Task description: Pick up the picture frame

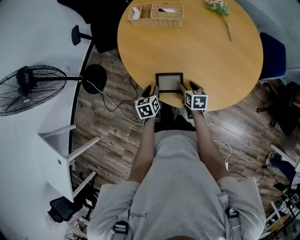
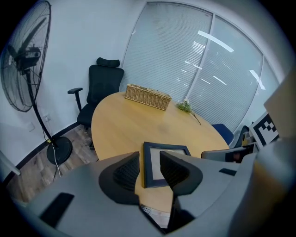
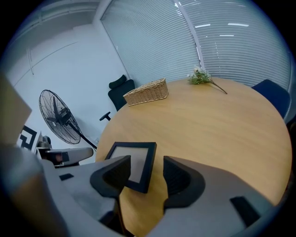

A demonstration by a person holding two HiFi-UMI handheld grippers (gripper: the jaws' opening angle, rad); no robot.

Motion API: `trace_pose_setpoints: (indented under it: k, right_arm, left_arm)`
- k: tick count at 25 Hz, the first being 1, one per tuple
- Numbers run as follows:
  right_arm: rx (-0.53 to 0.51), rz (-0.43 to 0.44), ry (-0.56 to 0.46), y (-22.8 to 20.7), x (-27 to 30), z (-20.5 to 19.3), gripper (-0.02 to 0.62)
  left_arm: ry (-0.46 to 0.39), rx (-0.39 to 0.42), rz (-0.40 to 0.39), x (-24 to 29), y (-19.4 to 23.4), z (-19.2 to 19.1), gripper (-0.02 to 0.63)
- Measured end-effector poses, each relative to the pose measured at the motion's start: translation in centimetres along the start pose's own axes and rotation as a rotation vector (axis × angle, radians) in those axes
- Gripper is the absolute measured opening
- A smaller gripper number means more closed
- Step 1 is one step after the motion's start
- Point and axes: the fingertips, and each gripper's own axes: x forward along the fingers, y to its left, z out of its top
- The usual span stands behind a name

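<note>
A small black picture frame (image 1: 169, 82) lies flat near the front edge of the round wooden table (image 1: 211, 61). My left gripper (image 1: 151, 93) is at the frame's left side and my right gripper (image 1: 186, 90) at its right side. In the left gripper view the frame (image 2: 172, 149) has its left border in the gap of the open left gripper (image 2: 149, 169). In the right gripper view the frame (image 3: 134, 152) has its near right corner between the jaws of the open right gripper (image 3: 147, 178). Neither pair of jaws is closed on it.
A wicker basket (image 1: 157, 14) and a sprig of flowers (image 1: 219, 8) sit at the table's far side. A standing fan (image 1: 28, 86) and a black office chair (image 2: 101, 85) are to the left. A blue chair (image 1: 272, 56) is to the right. Cables trail on the floor.
</note>
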Motion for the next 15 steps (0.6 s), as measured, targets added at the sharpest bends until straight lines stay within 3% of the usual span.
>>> trace_pose_setpoints:
  k: [6, 15]
  right_arm:
    - [0.027, 0.005, 0.024, 0.2, 1.2, -0.5, 0.222]
    - [0.025, -0.003, 0.066, 0.0, 2.1, -1.4, 0.219]
  left_arm:
    - [0.041, 0.04, -0.026, 0.8, -0.4, -0.5, 0.155]
    - [0.098, 0.029, -0.041, 2.8, -0.3, -1.6, 0.155]
